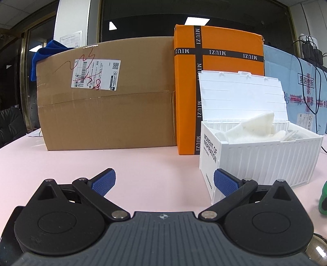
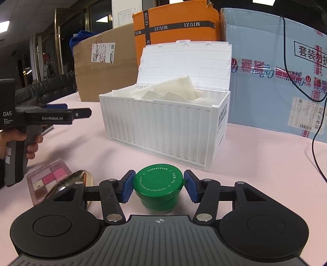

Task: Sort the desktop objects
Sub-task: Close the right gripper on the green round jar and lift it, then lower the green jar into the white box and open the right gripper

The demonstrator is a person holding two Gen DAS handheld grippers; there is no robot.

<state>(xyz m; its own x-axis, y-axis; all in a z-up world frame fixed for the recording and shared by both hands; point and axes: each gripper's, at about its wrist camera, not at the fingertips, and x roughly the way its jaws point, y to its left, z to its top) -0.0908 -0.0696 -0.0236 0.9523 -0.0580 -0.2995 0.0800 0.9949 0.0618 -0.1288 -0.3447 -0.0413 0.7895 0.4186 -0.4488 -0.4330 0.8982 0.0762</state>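
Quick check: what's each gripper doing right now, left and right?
Left gripper: open, holding nothing.
Right gripper: shut on the green cream jar, pads at both sides of its lid.

I see a pale pink tabletop [image 1: 153, 161] backed by a brown cardboard box [image 1: 106, 96], an orange box [image 1: 218, 67] and a light blue carton [image 2: 276, 67], with dark windows [image 1: 143, 18] reflecting ceiling lights and black chairs [image 2: 45, 90] at left.
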